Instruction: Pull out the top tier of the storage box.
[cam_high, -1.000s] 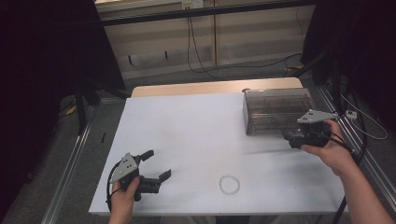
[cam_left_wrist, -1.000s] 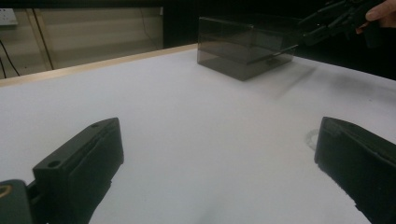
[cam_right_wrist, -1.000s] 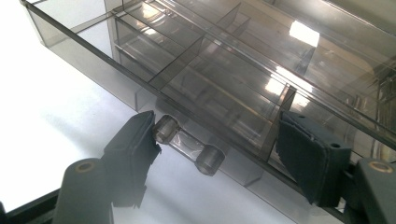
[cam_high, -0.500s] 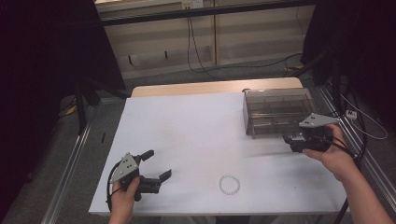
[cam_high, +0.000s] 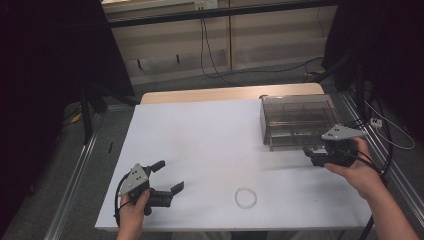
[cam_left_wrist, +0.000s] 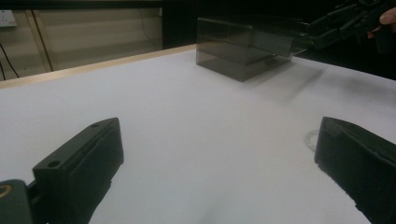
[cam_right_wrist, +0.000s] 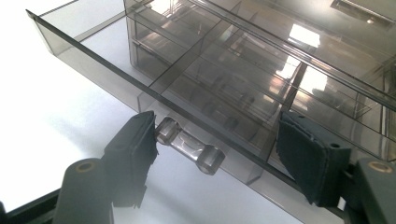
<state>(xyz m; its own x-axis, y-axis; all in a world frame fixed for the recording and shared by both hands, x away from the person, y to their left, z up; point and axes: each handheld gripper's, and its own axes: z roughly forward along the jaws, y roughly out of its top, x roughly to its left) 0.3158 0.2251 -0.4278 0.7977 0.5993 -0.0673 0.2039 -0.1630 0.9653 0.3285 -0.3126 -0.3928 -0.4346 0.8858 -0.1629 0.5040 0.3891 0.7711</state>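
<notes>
Right gripper (cam_right_wrist: 215, 163) spread around clear plastic drawer handle (cam_right_wrist: 189, 151) of smoky transparent drawer box (cam_high: 299, 121), one pad touching. Centre, pinch, pull straight. Left gripper (cam_high: 167, 176) spread, empty.

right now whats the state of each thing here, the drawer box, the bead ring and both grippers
clear drawer box: upright at the table's far right, lower drawer pulled partly out
drawer handle: between the right gripper's jaws, one pad at its end
bead ring: flat on the table, untouched
left gripper: open, holding nothing
right gripper: open around the handle
</notes>
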